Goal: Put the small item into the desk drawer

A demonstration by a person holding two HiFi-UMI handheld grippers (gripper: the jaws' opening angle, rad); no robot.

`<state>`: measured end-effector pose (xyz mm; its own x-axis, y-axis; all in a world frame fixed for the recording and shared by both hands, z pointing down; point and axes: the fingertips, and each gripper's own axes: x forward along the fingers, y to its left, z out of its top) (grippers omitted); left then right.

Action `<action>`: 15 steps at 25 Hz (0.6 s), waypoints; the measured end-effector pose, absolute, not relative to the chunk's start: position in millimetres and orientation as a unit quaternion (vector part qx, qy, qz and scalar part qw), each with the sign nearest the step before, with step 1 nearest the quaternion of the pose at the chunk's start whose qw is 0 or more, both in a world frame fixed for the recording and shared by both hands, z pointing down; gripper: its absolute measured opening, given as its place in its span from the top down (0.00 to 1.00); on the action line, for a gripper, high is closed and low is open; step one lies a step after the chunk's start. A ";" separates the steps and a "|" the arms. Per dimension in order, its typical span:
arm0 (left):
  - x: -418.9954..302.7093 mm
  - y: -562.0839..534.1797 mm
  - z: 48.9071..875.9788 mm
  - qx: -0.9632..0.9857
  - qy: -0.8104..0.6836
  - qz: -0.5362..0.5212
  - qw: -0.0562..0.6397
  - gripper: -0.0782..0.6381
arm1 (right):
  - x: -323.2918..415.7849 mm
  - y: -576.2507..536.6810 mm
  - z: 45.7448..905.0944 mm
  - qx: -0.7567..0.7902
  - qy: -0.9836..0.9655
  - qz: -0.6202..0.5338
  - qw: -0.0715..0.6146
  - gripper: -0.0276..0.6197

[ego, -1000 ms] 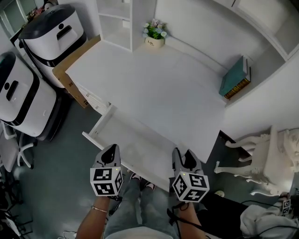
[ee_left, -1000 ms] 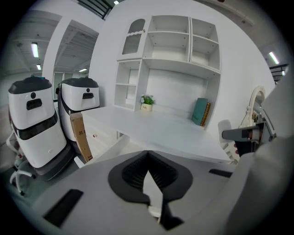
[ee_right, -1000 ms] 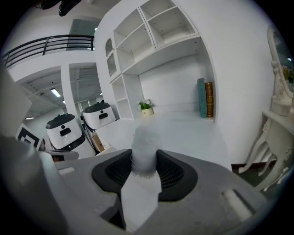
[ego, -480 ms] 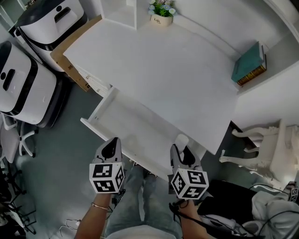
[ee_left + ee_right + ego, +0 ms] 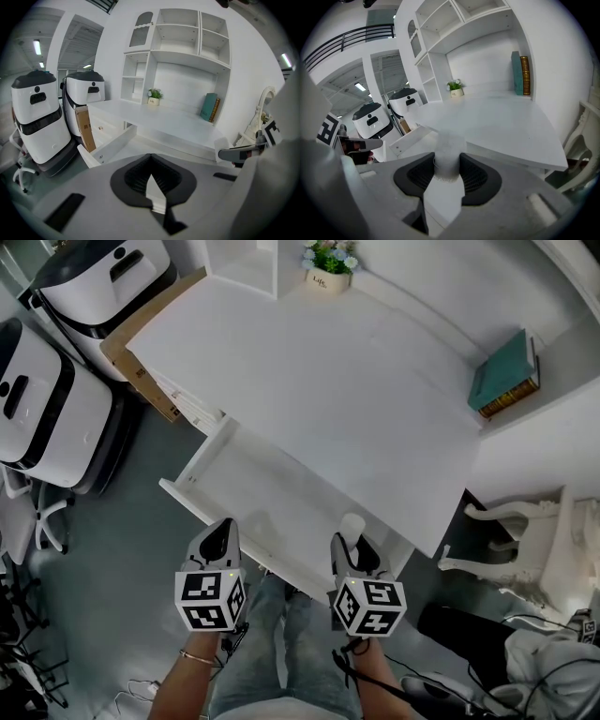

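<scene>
A small white item (image 5: pixel 447 158) is gripped between the right gripper's (image 5: pixel 354 542) jaws – held over the open drawer's (image 5: pixel 199 468) right end – while the left gripper (image 5: pixel 222 538), closed and empty, is held at that drawer's front edge.

Small white cylinder (image 5: pixel 446 151) upright, gripped by right gripper (image 5: pixel 447 165), over open white desk drawer (image 5: pixel 274 499).

**White Study Corner on a Grey Floor**

A white desk (image 5: pixel 319 390) stood against white walls, with open white shelving (image 5: pixel 178 42) rising behind it. A small pot of flowers (image 5: pixel 328 263) sat at its back edge, and a teal book (image 5: pixel 503 371) stood at its right end. To the left, two white-and-black machines (image 5: pixel 37 418) stood on the grey floor (image 5: pixel 122 559), with a cardboard box (image 5: pixel 141 352) just beside the desk. An ornate white chair (image 5: pixel 548 549) stood on the right. Strip lights (image 5: pixel 36 47) glowed overhead.
</scene>
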<state>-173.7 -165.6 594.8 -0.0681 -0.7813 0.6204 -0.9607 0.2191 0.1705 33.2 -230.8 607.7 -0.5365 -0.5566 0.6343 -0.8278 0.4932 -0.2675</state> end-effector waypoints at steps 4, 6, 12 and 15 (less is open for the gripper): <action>-181.5 -161.4 596.7 0.602 -0.722 0.143 0.311 0.89 | 26.0 -231.6 620.9 0.413 -0.829 0.281 0.251 0.71; -185.1 -158.7 597.6 0.598 -0.724 0.143 0.312 0.89 | 25.0 -234.0 626.6 0.413 -0.828 0.281 0.255 0.71; -196.2 -153.0 604.0 0.585 -0.732 0.143 0.319 0.89 | 23.6 -244.5 650.6 0.407 -0.822 0.285 0.278 0.71; -200.4 -150.7 606.4 0.581 -0.734 0.142 0.321 0.89 | 23.6 -247.5 664.5 0.408 -0.817 0.285 0.292 0.71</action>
<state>-200.4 -150.7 606.4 -0.1176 -0.7620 0.6368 -0.9449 0.2832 0.1643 23.6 -247.5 664.5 -0.4972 -0.4999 0.7092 -0.8324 0.5054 -0.2274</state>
